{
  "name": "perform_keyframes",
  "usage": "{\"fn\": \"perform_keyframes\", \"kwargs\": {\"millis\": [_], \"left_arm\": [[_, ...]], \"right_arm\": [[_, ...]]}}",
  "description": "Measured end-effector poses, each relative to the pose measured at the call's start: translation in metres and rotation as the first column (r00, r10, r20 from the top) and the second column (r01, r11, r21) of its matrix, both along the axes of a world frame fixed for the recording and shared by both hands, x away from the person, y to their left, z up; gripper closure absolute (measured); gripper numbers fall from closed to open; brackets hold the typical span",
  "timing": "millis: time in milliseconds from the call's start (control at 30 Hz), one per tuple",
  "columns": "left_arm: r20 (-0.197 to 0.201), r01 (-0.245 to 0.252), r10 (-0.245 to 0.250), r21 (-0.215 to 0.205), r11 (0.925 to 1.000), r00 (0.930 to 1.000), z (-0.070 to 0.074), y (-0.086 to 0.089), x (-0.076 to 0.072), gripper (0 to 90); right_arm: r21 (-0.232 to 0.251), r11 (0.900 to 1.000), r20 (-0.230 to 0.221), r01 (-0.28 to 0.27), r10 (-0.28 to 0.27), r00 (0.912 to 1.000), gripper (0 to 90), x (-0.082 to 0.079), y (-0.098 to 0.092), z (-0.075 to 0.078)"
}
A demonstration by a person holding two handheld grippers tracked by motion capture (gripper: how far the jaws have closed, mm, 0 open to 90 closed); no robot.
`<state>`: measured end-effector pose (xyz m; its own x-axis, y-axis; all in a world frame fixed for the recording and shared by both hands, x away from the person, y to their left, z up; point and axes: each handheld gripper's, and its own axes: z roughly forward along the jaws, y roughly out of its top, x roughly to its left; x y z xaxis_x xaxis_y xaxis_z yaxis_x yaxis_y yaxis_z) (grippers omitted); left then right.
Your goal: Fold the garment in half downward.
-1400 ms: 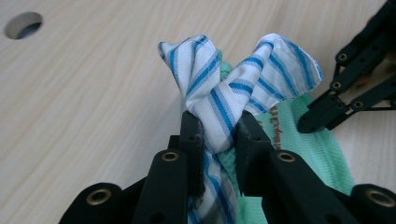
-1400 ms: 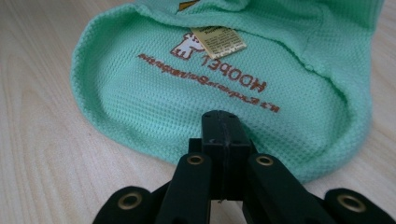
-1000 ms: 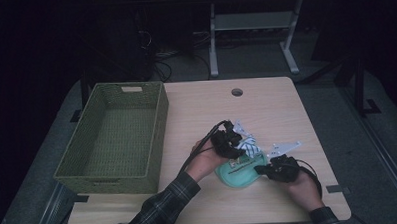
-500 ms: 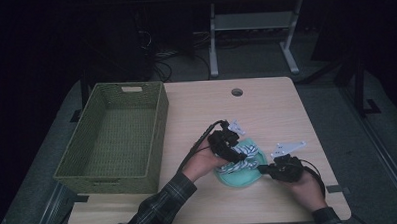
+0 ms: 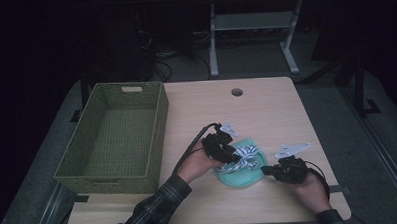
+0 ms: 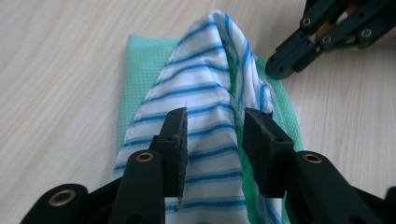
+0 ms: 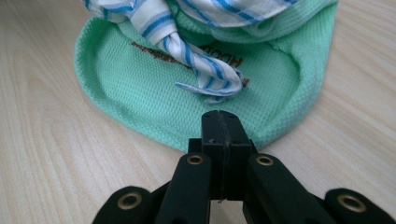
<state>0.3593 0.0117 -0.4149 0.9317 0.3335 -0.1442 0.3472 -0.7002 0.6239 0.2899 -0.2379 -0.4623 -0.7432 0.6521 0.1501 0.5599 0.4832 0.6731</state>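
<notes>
A white cloth with blue stripes [image 5: 244,155] lies bunched on a mint-green cloth [image 5: 241,176] at the table's front right. My left gripper [image 6: 215,135] reaches over it from the left. Its jaws stand apart around a raised fold of the striped cloth [image 6: 205,84] and have just been closing. In the high view the left gripper [image 5: 233,153] sits on top of the pile. My right gripper [image 7: 219,123] is shut, its tips at the near hem of the green cloth [image 7: 140,93]. I cannot tell whether the hem is pinched. The right gripper [image 5: 266,170] meets the pile from the right.
An empty green woven basket [image 5: 157,128] stands on the left of the wooden table [image 5: 266,109]. A round cable hole [image 5: 237,92] sits at the table's back. Beyond the table are a desk frame and cables on the dark floor.
The left hand has shifted slightly on the striped cloth, and the cloth's folds have changed shape a little. The right hand has stayed at the green cloth's edge.
</notes>
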Motion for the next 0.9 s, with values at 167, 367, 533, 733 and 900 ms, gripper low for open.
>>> {"fn": "perform_keyframes", "kwargs": {"millis": [167, 367, 533, 733, 900], "left_arm": [[-0.016, 0.019, -0.018, 0.027, 0.9995, 0.9997, -0.009, -0.005, -0.001, 66.5], [0.008, 0.032, -0.033, 0.042, 0.9986, 0.9994, -0.01, -0.007, -0.003, 88.4], [0.057, 0.013, -0.014, 0.016, 0.9998, 0.9983, 0.005, 0.002, 0.0, 89.1], [0.092, -0.016, 0.018, -0.03, 0.9994, 0.9956, 0.024, 0.014, 0.002, 89.1], [0.1, -0.022, 0.029, -0.068, 0.9975, 0.9945, 0.031, 0.014, 0.0, 89.1]], "right_arm": [[-0.006, 1.0, 0.001, -0.005, 0.005, 1.0, 89.6, 0.0, 0.001, -0.001], [-0.011, 1.0, -0.003, -0.011, 0.011, 0.9999, 89.6, 0.001, 0.002, -0.003], [-0.01, 1.0, -0.009, -0.008, 0.008, 0.9999, 89.6, 0.001, 0.002, -0.004], [0.004, 1.0, 0.008, -0.015, 0.015, 0.9999, 89.7, 0.0, 0.002, 0.001], [0.071, 0.997, 0.036, -0.03, 0.027, 0.999, 89.7, -0.001, 0.007, 0.014]]}}
